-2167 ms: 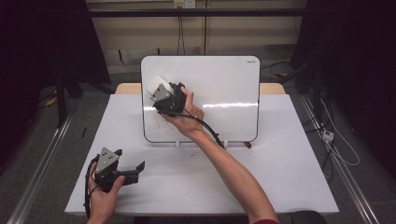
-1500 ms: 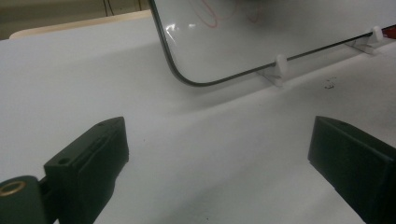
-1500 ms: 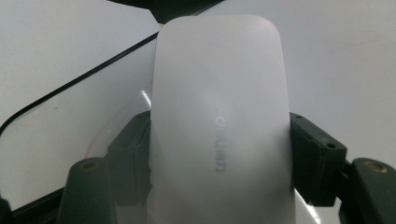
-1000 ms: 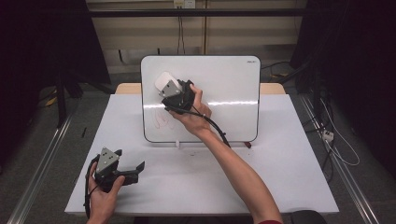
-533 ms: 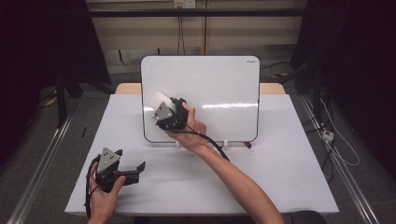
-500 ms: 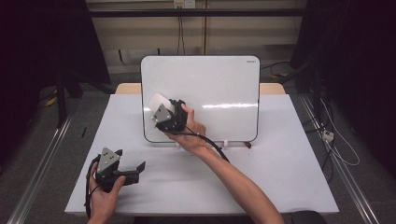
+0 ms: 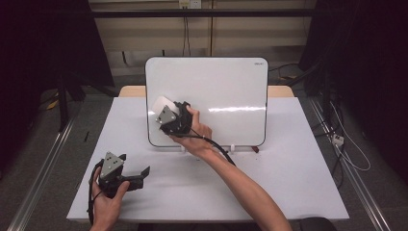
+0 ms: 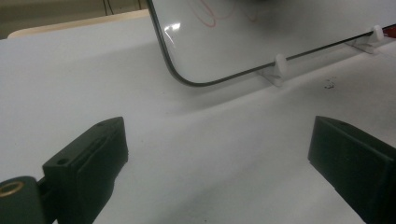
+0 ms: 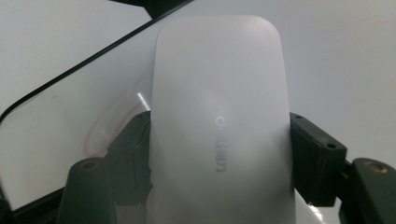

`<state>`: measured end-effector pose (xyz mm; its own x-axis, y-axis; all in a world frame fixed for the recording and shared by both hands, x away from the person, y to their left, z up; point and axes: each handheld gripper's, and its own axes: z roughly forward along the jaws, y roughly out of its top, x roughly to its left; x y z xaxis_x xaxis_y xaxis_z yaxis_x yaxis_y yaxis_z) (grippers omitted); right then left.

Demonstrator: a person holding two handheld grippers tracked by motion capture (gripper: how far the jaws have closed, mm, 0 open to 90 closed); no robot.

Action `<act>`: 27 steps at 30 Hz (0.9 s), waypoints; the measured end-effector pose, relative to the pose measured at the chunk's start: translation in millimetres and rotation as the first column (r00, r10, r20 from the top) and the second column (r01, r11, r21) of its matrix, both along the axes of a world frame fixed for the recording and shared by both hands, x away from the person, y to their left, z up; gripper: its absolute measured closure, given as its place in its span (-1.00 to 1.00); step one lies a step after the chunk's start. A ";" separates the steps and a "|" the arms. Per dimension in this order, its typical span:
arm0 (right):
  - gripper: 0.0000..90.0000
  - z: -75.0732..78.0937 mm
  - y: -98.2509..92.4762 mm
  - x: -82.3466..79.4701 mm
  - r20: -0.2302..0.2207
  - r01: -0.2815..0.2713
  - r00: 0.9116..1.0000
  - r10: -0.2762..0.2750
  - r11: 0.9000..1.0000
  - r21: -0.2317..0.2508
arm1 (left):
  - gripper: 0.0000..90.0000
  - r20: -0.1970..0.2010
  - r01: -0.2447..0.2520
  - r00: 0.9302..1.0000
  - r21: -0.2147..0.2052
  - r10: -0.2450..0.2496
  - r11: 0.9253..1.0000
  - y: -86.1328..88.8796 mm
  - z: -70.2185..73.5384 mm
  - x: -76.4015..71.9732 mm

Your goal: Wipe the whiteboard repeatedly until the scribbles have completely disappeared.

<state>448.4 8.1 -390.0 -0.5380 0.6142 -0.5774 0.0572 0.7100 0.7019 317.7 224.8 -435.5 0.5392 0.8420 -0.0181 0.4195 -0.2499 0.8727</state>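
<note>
My right gripper [image 7: 166, 115] has its jaws clamped on a white eraser [image 9: 219, 121], one jaw on each long side, and the eraser lies flat against the whiteboard [image 7: 226, 91] near its lower left corner. In the right gripper view the board's dark rounded edge runs just beside the eraser, with a faint red scrawl [image 9: 109, 126] on the board between that edge and the eraser. To the board's right lies a wide bare span of its surface, crossed by a bright strip of glare.

The whiteboard stands near upright on small white feet [image 8: 279, 65] at the far half of the worktop [image 7: 288, 183], which is white and bare around it, with free room in front and at both sides.

My left gripper [image 7: 137, 174] sits low at the near left of the worktop, well apart from the board, its jaws spread wide and holding nothing. Beyond the worktop are a dark floor, metal rails, hanging cables and black curtains.
</note>
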 end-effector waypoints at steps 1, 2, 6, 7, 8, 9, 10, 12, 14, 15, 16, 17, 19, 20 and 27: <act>-0.30 3.8 -1.3 3.7 -0.003 0.003 1.000 -0.003 1.000 0.012 | -0.90 0.002 -0.001 1.000 0.000 0.001 1.000 0.4 0.4 -0.3; -0.30 7.9 -2.9 7.7 -0.007 0.009 1.000 -0.009 1.000 0.028 | -0.90 0.003 -0.002 1.000 -0.002 0.002 1.000 0.7 0.5 -0.5; -0.30 24.1 -7.6 21.4 -0.001 0.054 0.999 -0.054 0.996 0.073 | -0.90 0.004 -0.017 1.000 -0.002 0.017 1.000 2.2 0.7 -0.5; -0.30 26.4 -7.9 23.7 -0.002 0.061 0.998 -0.061 0.995 0.082 | -0.90 0.004 -0.018 1.000 -0.003 0.018 1.000 2.3 0.6 -0.3; -0.30 26.8 -7.2 24.9 -0.004 0.066 0.998 -0.066 0.994 0.083 | -0.90 0.003 -0.017 1.000 -0.004 0.017 1.000 2.4 0.6 0.0; -0.30 25.3 -5.8 24.5 0.007 0.070 0.997 -0.071 0.995 0.078 | -0.90 0.003 -0.017 1.000 -0.004 0.017 1.000 2.5 0.6 0.1; -0.30 24.3 -5.0 23.3 0.018 0.071 0.997 -0.072 0.995 0.074 | -0.90 0.004 -0.018 1.000 -0.003 0.018 1.000 2.3 0.6 0.0; -0.30 23.5 -4.6 21.0 0.026 0.075 0.997 -0.077 0.994 0.077 | -0.90 0.002 -0.016 1.000 -0.003 0.016 1.000 1.7 0.4 0.1; -0.30 20.3 -4.0 18.7 0.030 0.058 0.998 -0.060 0.996 0.066 | -0.90 0.005 -0.015 1.000 0.004 0.015 1.000 1.0 0.7 -0.1; -0.30 16.9 -2.1 16.4 0.035 0.046 0.998 -0.048 0.998 0.053 | -0.90 0.005 -0.015 1.000 0.003 0.015 1.000 0.5 0.7 -0.3; -0.30 13.7 -0.3 13.7 0.034 0.035 0.999 -0.036 0.999 0.040 | -0.90 0.007 -0.014 1.000 -0.002 0.014 1.000 0.2 0.7 -0.3; -0.30 10.4 1.7 10.9 0.033 0.024 0.999 -0.025 0.999 0.033 | -0.90 0.007 -0.015 1.000 0.001 0.015 1.000 0.0 0.9 -0.4; -0.30 4.2 5.0 5.9 0.033 0.008 0.999 -0.008 1.000 0.013 | -0.90 0.004 -0.015 1.000 0.003 0.015 1.000 0.0 0.6 -0.2; -0.30 0.7 7.1 2.8 0.029 0.002 1.000 -0.003 1.000 0.013 | -0.90 0.002 -0.015 1.000 0.002 0.015 1.000 0.0 0.4 -0.1; -0.30 -22.4 14.9 -18.5 0.015 -0.059 0.998 0.059 0.997 -0.053 | -0.90 0.005 -0.016 1.000 0.004 0.016 1.000 0.9 0.6 -0.5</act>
